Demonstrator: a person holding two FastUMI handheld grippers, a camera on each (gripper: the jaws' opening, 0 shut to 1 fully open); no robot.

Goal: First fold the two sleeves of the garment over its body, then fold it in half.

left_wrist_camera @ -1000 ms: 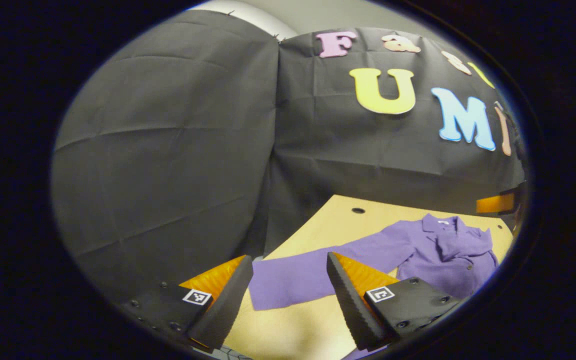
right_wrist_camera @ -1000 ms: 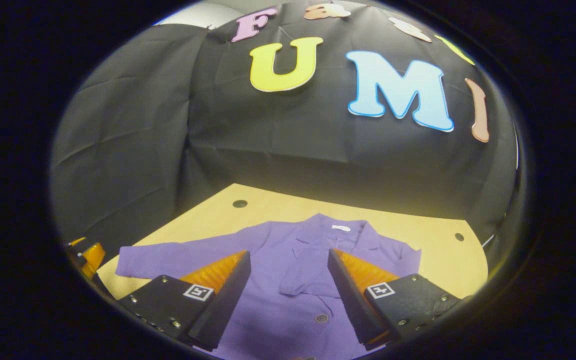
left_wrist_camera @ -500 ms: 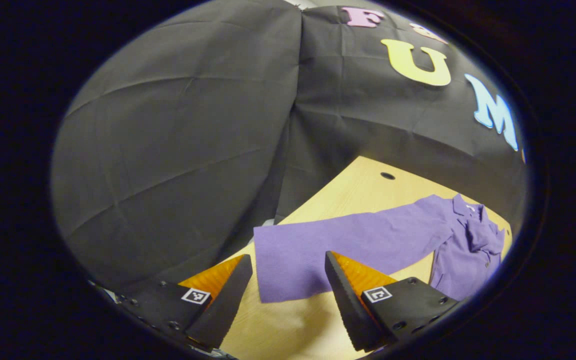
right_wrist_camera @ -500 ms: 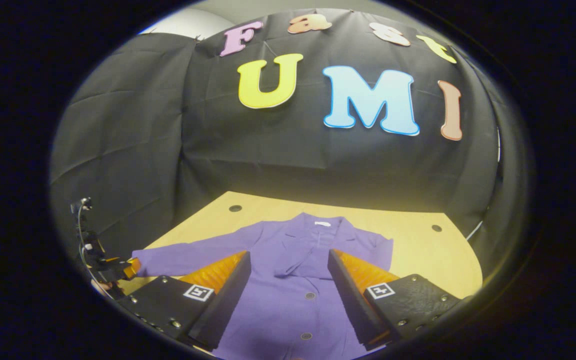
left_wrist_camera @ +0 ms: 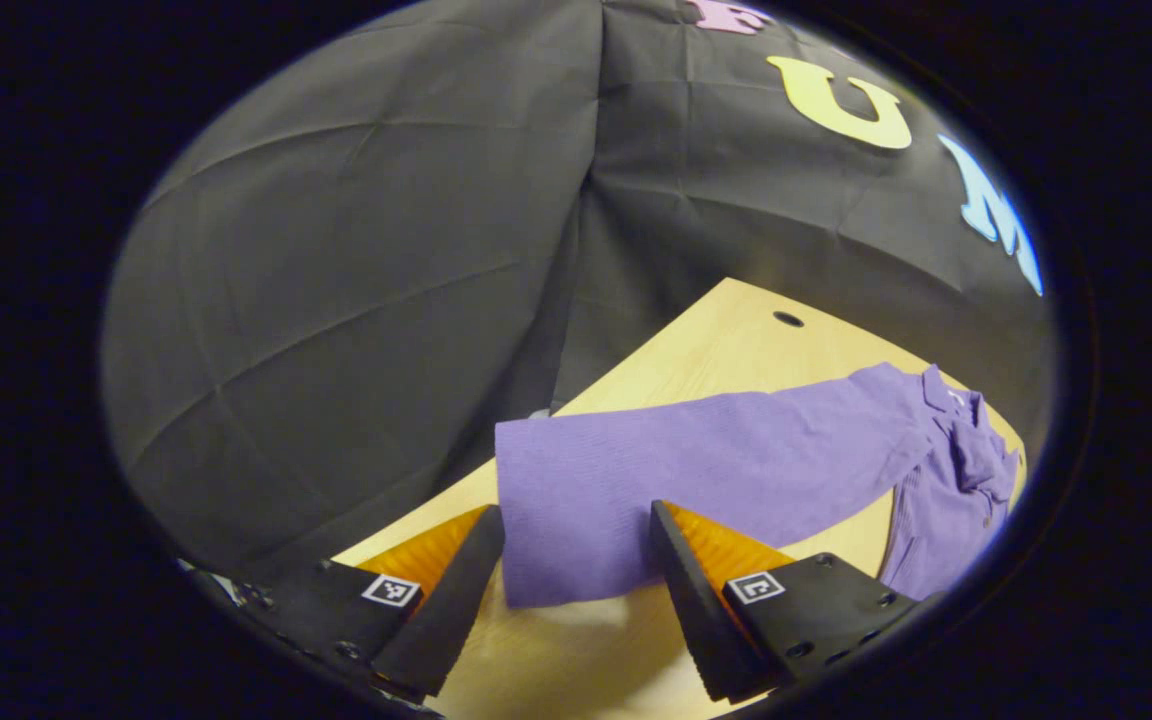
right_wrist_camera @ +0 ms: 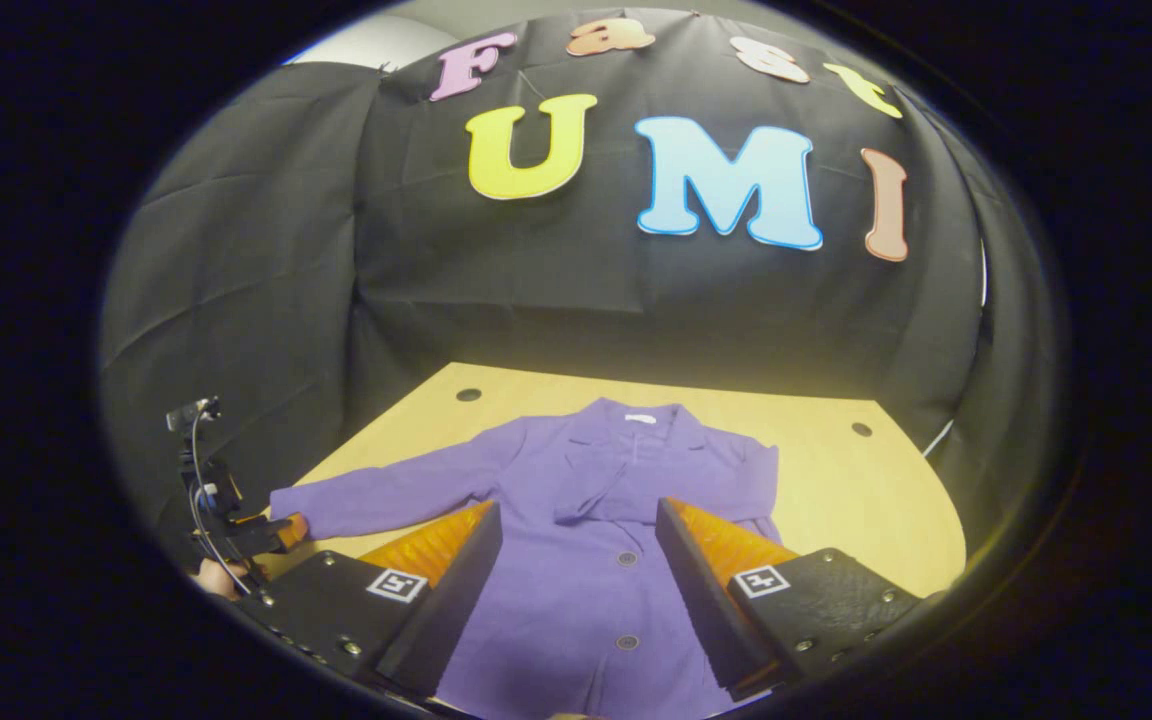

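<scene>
Purple jacket is lying flat and face up on the light wooden table, its collar pointing toward the black cloth wall and its buttons running down the middle of the front. In the right gripper view, one long sleeve is stretching out sideways across the tabletop, away from the body of the garment, while the other sleeve is lying close along the jacket's far side.

The left gripper is hovering at the cuff end of that outstretched sleeve, with its jaws spread wide and the cuff sitting in the gap between them; neither finger is pressing on the cloth. In the right gripper view the same gripper is showing small at the sleeve's tip, with a bit of the person's hand beneath it.

The right gripper is hanging over the jacket's chest, its jaws also standing wide apart with the button placket between them, gripping nothing. Two round holes are showing in the table near its far edge.
</scene>
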